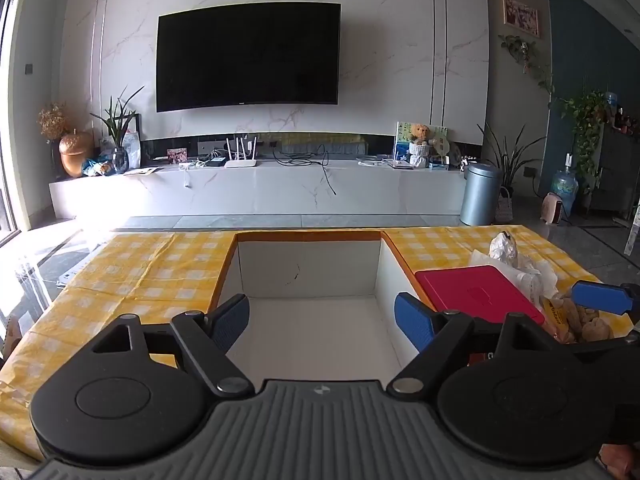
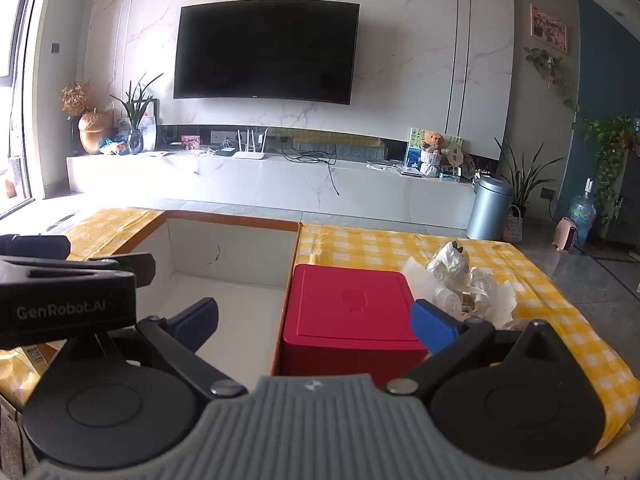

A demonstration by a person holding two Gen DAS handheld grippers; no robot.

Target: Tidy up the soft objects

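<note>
A white open box [image 1: 312, 272] with an orange rim sits on the yellow checked tablecloth; its inside shows empty. It also shows in the right wrist view [image 2: 224, 264]. My left gripper [image 1: 322, 320] is open and empty, hovering over the box. My right gripper [image 2: 316, 324] is open and empty, above the seam between the box and a red lidded box [image 2: 352, 308]. The red box also shows in the left wrist view [image 1: 476, 292]. Crumpled white bags and wrappers [image 2: 468, 284] lie right of the red box. A packet of brown snacks [image 1: 580, 320] lies near the right gripper's blue finger [image 1: 600, 298].
The table [image 2: 560, 320] ends close on the right and far side. The left gripper's body [image 2: 68, 296] sits at the left of the right wrist view. Beyond are a TV wall, a white console, a grey bin [image 1: 480, 194] and plants.
</note>
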